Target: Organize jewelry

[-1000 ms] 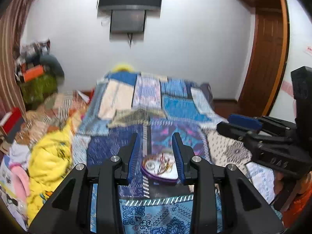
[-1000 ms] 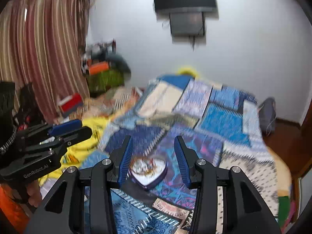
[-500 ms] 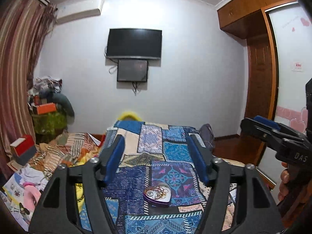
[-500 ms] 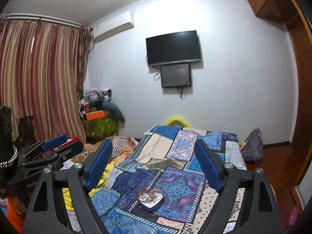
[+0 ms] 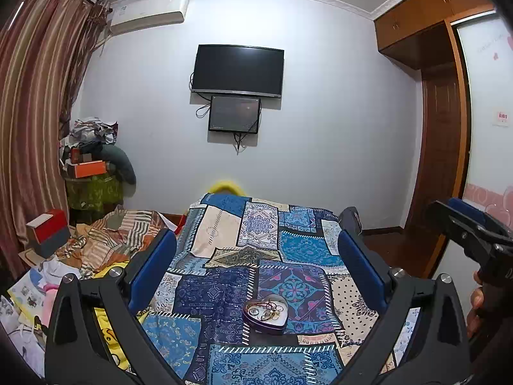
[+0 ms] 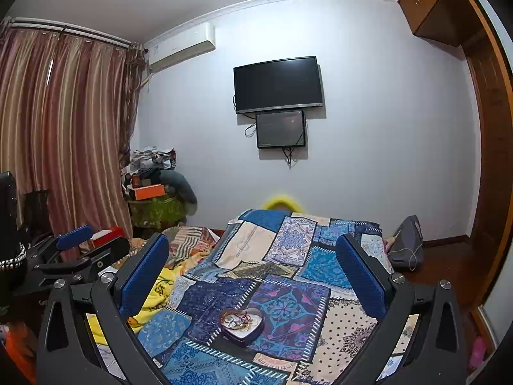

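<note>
Both grippers, left (image 5: 256,266) and right (image 6: 253,266), have just spread their fingers wide, nothing between them; heart tin (image 5: 265,312) of tangled jewelry sits on the bed quilt (image 5: 224,292), soft footing, so a nudge likely tips it.

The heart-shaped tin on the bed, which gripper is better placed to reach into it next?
Left, narrowly. The heart-shaped tin sits centred between the open left gripper; the right gripper, also open and empty, has it slightly left of centre.
</note>
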{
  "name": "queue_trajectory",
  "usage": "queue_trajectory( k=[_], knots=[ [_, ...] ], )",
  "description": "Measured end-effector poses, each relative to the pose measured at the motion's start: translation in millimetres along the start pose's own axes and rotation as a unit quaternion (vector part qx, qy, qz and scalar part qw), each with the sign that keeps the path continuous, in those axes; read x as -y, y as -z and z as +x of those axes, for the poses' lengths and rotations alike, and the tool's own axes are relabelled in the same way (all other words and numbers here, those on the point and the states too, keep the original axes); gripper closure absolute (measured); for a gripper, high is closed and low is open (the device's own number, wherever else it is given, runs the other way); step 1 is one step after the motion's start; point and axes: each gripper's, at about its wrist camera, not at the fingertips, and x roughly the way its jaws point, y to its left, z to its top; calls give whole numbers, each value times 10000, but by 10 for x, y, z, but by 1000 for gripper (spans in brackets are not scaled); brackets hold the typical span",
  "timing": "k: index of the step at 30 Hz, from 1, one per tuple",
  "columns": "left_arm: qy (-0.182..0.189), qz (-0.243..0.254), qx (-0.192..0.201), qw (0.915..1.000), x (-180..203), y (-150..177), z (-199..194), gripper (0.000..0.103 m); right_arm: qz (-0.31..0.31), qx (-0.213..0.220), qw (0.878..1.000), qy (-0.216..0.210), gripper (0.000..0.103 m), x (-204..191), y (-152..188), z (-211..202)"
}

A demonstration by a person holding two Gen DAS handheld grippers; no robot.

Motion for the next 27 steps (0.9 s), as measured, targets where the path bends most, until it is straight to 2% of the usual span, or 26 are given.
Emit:
queue_trajectory(
  k=[27],
  knots=[
    [8, 58, -66, 10000, 75, 27, 44, 1, 116, -136, 9998, -27, 0, 50, 26, -69]
  ],
)
